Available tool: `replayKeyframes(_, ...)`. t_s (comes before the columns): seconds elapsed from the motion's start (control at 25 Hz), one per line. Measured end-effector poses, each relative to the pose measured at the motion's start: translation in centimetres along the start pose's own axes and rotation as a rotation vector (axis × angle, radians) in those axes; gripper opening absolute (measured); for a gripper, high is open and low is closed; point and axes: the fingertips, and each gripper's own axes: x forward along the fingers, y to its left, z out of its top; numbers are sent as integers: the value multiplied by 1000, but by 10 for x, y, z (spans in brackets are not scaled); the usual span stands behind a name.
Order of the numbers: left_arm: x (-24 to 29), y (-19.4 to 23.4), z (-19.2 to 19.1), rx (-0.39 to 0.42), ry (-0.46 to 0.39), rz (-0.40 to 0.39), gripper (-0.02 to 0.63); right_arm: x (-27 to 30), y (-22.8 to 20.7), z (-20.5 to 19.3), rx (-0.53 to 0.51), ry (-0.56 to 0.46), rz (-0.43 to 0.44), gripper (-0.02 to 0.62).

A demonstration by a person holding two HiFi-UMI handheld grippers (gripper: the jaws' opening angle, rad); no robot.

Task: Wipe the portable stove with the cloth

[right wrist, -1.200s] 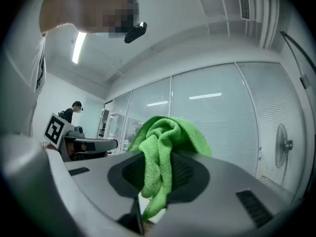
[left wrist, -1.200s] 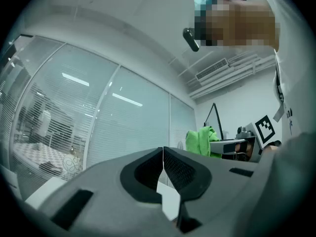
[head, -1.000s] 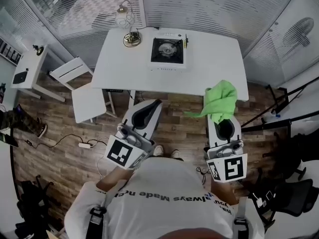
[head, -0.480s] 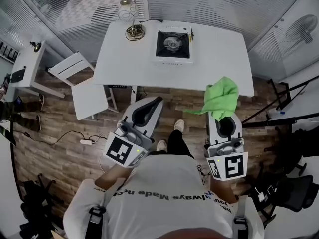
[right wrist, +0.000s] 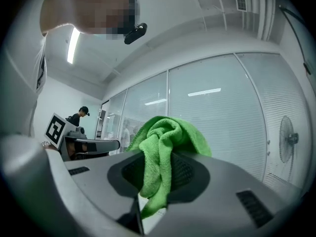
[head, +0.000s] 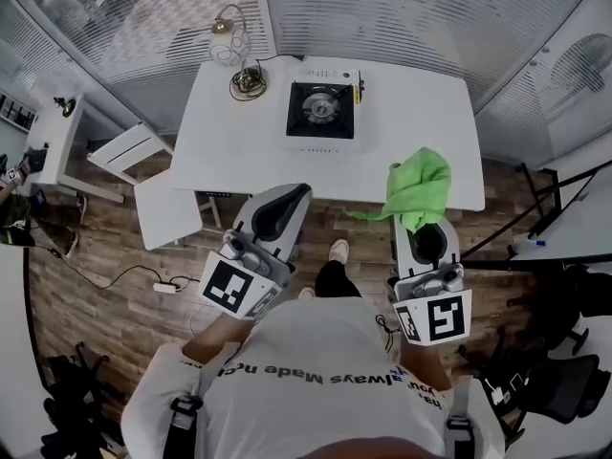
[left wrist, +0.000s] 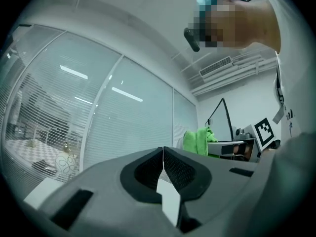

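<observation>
The portable stove (head: pixel 322 109), white with a black top and a round burner, sits on the white table (head: pixel 411 132) at its far middle. My right gripper (head: pixel 424 223) is shut on the green cloth (head: pixel 418 188), which bunches above its jaws over the table's near right edge; the green cloth (right wrist: pixel 165 147) fills the jaws in the right gripper view. My left gripper (head: pixel 282 208) is shut with nothing in it, held short of the table's near edge. In the left gripper view its jaws (left wrist: pixel 163 169) meet and point upward at a glass wall.
A glass lamp (head: pixel 228 44) and a coiled cable (head: pixel 247 82) stand at the table's far left. A white chair (head: pixel 153 175) is left of the table. A fan (head: pixel 579 65) stands at the far right. Cables lie on the wooden floor (head: pixel 115 275).
The table and stove have drawn closer in the head view as the person stepped forward. Both grippers keep their pose, with the cloth now over the table's near edge.
</observation>
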Motion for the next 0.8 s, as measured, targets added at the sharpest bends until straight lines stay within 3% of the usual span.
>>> replayKeyframes(0.4,114,31,-10,21,3,29,14,68,-105,-8,5,-3,36,74)
replayKeyframes(0.8,156,81,-27,12,41,80,14,131,-135,-21,11,21,73,74)
